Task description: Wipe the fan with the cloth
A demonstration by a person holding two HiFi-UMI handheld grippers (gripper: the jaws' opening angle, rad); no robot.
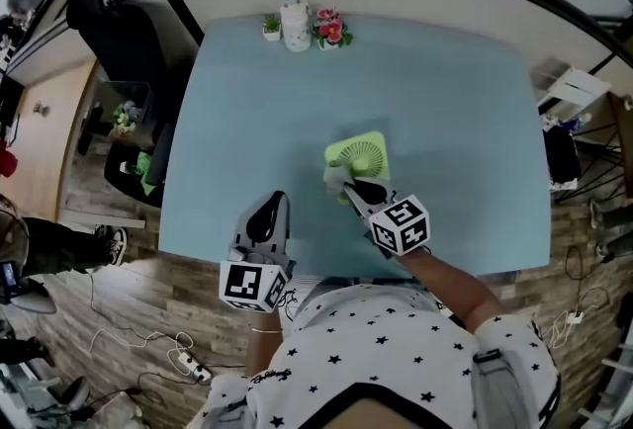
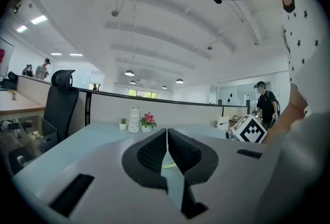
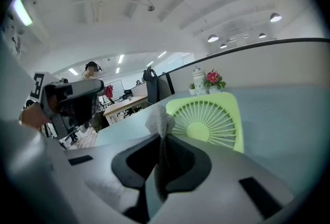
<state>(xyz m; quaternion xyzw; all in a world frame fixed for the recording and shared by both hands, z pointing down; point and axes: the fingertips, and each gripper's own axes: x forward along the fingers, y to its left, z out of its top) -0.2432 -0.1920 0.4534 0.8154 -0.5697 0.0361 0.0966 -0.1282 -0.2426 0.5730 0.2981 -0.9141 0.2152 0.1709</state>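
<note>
Grey cloth (image 3: 161,124) pinched in right claw (image 3: 163,140), beside green fan (image 3: 209,125), left claw (image 2: 167,135) pressed together, empty

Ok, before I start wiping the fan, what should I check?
1. Cloth clamped in the right hand-held gripper: ok.
2. Cloth touching the fan: cannot tell; it sits at the fan's near edge.
3. Left hand-held gripper steadying the fan: not ok; shut, empty, apart from it near the table edge.
4. Ornaments out of the wiping path: ok; they stand at the far edge.
</note>
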